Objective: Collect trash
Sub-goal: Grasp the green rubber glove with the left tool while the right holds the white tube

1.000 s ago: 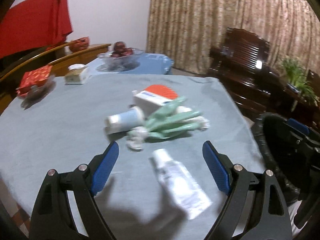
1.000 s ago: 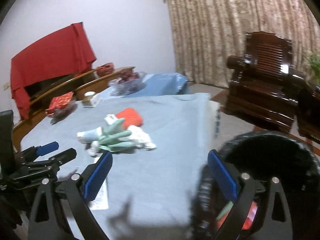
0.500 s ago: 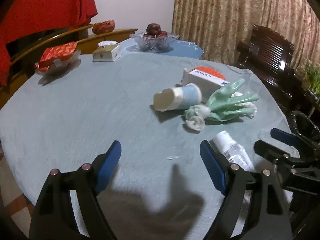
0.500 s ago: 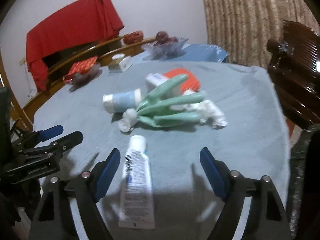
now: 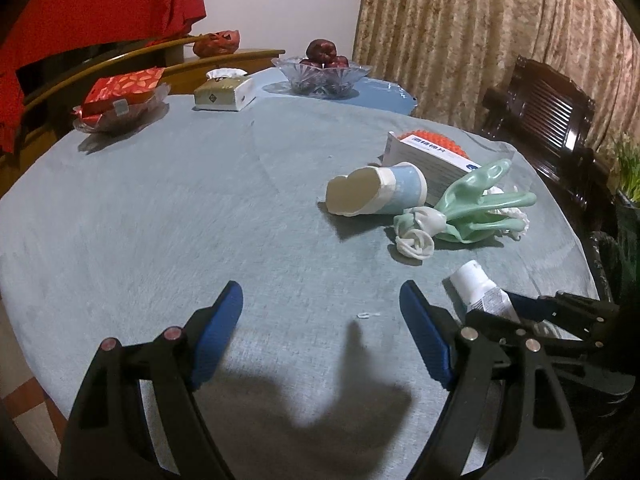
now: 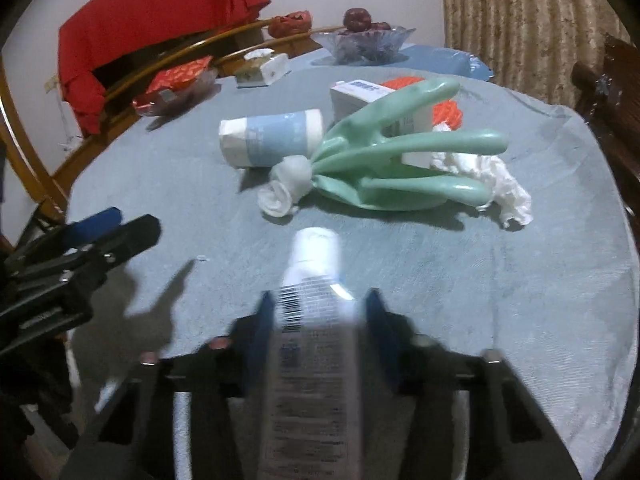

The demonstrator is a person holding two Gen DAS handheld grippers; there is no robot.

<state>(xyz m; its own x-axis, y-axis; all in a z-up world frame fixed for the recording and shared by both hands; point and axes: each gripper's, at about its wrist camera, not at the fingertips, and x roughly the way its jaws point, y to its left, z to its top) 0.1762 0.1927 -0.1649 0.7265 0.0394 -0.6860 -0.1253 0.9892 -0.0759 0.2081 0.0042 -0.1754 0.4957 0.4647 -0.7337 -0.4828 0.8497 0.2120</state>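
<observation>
Tablecloth (image 5: 168, 216) of grey-blue woven fabric covers a round table and fills most of both views, its weave brushed in faint streaks; behind it hang a pleated, patterned beige curtain (image 5: 472, 40) and a red cloth (image 5: 100, 12) draped over curved wooden rails; a dark carved wooden chair (image 5: 548, 116) stands at the right edge.

At the far side sit a cut-glass bowl (image 5: 320, 76) of dark red fruit, a rectangular tissue box (image 5: 224, 94) and a red patterned packet (image 5: 120, 90) on a clear dish.

Nearer lies the trash, in a loose cluster: a glossy mint-green rubber glove (image 6: 400, 152) with puffed, tubular fingers and a rolled pale cuff; a squashed paper cup (image 5: 376, 194), pale blue with a white rim, on its side just beside the glove; a white carton (image 5: 428, 160) with blue print behind them, touching an orange bumpy object (image 6: 446, 110); a crumpled white tissue (image 6: 492, 180) by the glove's fingertips.

A white plastic tube (image 6: 308, 320) with a barcode and a round cap lies near the front edge, apart from the cluster; the right gripper (image 6: 316, 320) brackets it, its blue pads having just been closing in from either side; the blur hides whether they press it yet.

The left gripper (image 5: 320, 332) has its blue pads spread wide over bare cloth, with nothing between them.
</observation>
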